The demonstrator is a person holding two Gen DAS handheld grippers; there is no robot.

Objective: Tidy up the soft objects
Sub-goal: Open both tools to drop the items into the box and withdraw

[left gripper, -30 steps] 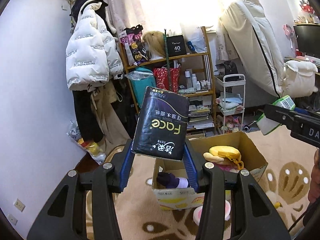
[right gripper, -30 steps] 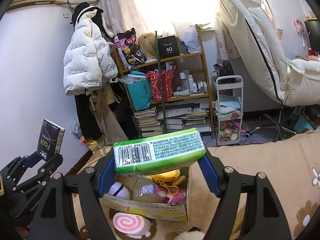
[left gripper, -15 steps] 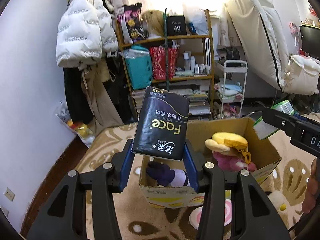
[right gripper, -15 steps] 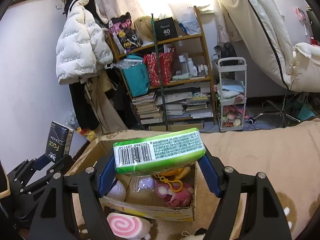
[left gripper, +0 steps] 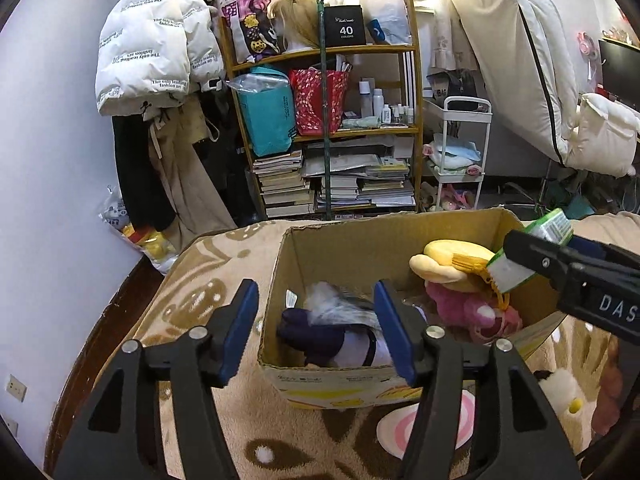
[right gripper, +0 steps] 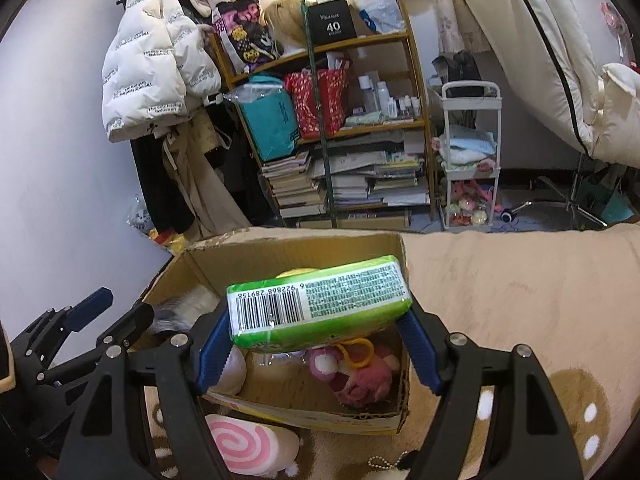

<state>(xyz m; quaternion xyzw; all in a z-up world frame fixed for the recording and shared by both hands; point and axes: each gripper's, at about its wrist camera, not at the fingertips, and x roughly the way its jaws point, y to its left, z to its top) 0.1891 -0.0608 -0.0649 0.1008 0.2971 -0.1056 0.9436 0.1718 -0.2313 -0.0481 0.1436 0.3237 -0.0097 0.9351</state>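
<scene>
Left wrist view, left to right. A white puffer jacket (left gripper: 152,40) hangs at 10 o'clock; a wooden shelf (left gripper: 332,120) stacked with bags and books stands at 12 o'clock.

The left gripper (left gripper: 316,328) sits at 6 o'clock with its blue-padded jaws spread wide and nothing between them. It hovers over the near left corner of the cardboard box (left gripper: 340,376), which rests on a tan patterned blanket (left gripper: 208,288). Inside the box, directly under the gap between the jaws, lies a dark purple plush (left gripper: 316,336) with a blurred pale-and-dark item on top of it; what that item is cannot be told. At 3 o'clock in the box sit a yellow plush (left gripper: 448,260) and, below it, a pink plush (left gripper: 476,312). A pink swirl cushion (left gripper: 400,428) lies on the blanket at 5 o'clock, touching the box's front wall.

Right wrist view. The right gripper (right gripper: 316,332) is clamped on a green tissue pack (right gripper: 320,304), barcode side facing the camera, pack tilted slightly up to the right. The pack hangs above the open box, over the pink plush at 6 o'clock. The left gripper shows at 9 o'clock, beside the box's left wall.
</scene>
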